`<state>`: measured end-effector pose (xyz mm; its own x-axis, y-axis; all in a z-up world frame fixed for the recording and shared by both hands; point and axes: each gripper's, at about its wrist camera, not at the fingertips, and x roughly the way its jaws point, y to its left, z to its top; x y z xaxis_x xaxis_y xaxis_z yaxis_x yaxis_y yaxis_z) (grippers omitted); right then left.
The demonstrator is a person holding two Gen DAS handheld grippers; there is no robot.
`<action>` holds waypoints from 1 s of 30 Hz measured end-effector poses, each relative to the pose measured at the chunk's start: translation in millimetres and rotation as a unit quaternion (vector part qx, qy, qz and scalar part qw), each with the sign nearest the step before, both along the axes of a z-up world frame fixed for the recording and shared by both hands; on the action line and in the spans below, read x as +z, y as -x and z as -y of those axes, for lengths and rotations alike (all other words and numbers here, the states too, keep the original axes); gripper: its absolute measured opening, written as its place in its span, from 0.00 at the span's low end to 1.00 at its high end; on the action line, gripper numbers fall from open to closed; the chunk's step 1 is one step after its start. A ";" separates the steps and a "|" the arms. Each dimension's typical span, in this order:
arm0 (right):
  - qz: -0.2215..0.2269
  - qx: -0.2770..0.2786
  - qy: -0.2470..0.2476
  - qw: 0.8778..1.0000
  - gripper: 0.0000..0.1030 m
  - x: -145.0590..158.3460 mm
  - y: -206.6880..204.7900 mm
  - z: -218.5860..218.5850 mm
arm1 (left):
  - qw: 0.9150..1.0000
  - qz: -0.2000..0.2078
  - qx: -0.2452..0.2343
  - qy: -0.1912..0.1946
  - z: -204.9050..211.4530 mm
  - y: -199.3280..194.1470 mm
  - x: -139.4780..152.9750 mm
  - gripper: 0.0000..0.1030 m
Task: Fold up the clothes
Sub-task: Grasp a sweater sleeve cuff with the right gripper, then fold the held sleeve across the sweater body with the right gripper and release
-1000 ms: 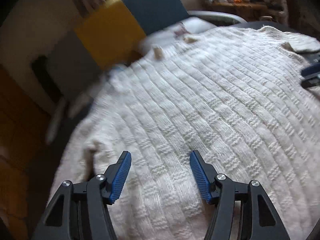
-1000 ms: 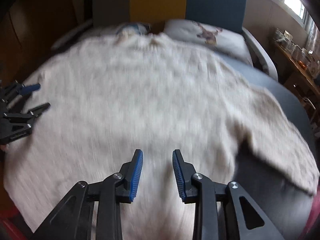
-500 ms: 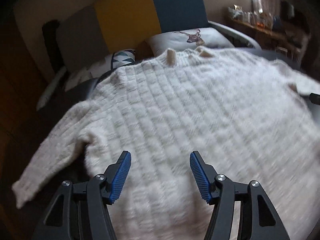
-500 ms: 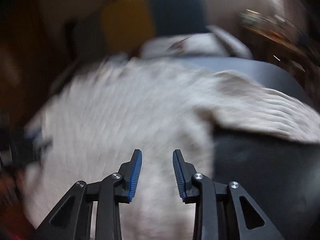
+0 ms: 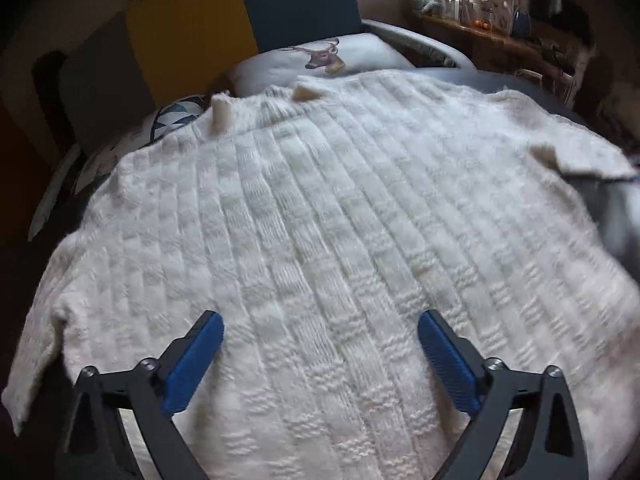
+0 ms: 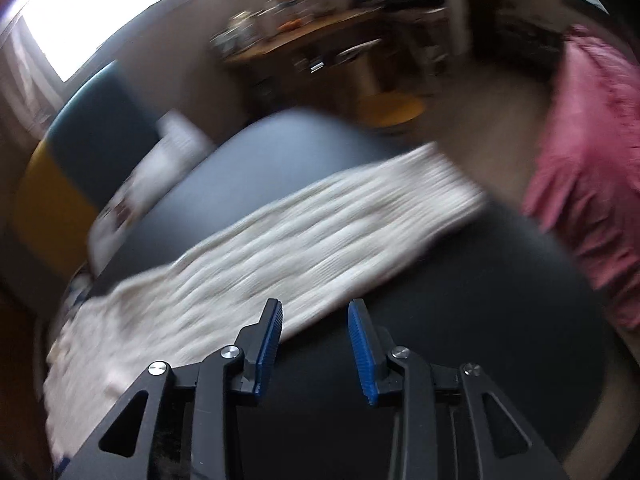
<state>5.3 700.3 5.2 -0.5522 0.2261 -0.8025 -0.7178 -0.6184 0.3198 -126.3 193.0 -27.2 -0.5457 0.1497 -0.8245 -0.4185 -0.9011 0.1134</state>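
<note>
Sleeves needed folding first on the fluffy white knitted sweater [image 5: 320, 216], so the wide-opening left gripper [image 5: 320, 356] and the slightly opening right gripper [image 6: 315, 344], both empty, should have pinched the cuffs.

The cream knitted sweater [image 5: 320, 220] is spread flat across the dark seat [image 5: 612, 208]. Above its hem the left gripper [image 5: 320, 354] is held, jaws opening wide, nothing caught between them.

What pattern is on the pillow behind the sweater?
A deer head on the white pillow; left wrist view.
</note>
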 end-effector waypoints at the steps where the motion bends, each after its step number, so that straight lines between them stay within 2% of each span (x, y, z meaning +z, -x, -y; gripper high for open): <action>1: 0.001 -0.013 -0.003 1.000 0.37 -0.8 -3.4 -12.1 | 1.000 -0.003 0.009 -0.012 3.3 -1.4 -2.3 1.00; 4: 0.003 -0.040 0.017 0.999 0.39 -10.8 -8.6 -43.6 | 0.999 0.011 0.023 -0.041 11.1 2.1 -6.7 1.00; 6: 0.001 -0.053 0.032 0.998 0.39 -17.8 -8.7 -58.3 | 0.999 0.009 0.022 -0.039 9.3 2.0 -9.2 1.00; 8: 0.005 -0.059 0.027 0.998 0.39 -20.3 -5.6 -65.1 | 0.999 0.004 0.021 -0.034 6.9 0.3 -10.4 1.00; 13: 0.028 -0.061 -0.007 0.998 0.41 -20.9 9.9 -69.2 | 0.999 0.005 0.020 -0.038 8.0 1.2 -13.0 1.00; 16: 0.038 -0.063 -0.024 0.997 0.49 -22.6 23.2 -63.1 | 0.999 0.006 0.020 -0.040 9.2 2.4 -13.2 1.00; 20: 0.083 -0.046 -0.070 0.993 0.52 -23.5 40.2 -47.3 | 0.999 0.005 0.021 -0.039 7.9 0.6 -13.6 1.00; 22: 0.092 -0.041 -0.085 0.991 0.47 -23.5 45.4 -42.3 | 0.999 0.004 0.022 -0.039 7.4 0.2 -13.6 1.00; 24: 0.092 -0.025 -0.094 0.991 0.36 -23.1 50.9 -37.7 | 0.999 0.004 0.022 -0.039 7.5 0.2 -13.5 1.00; 26: 0.087 -0.007 -0.097 0.991 0.14 -21.8 56.0 -33.5 | 0.999 0.004 0.022 -0.040 7.6 0.5 -13.6 1.00; 30: 0.072 -0.004 -0.096 0.993 0.11 -14.5 59.6 -26.0 | 0.999 0.004 0.022 -0.040 7.2 0.2 -13.4 1.00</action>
<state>-54.3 726.2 -9.3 -0.4336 0.3866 -0.8140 -0.7519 -0.6530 0.0904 -126.5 185.9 -40.7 -0.5469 0.1912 -0.8151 -0.3795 -0.9244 0.0378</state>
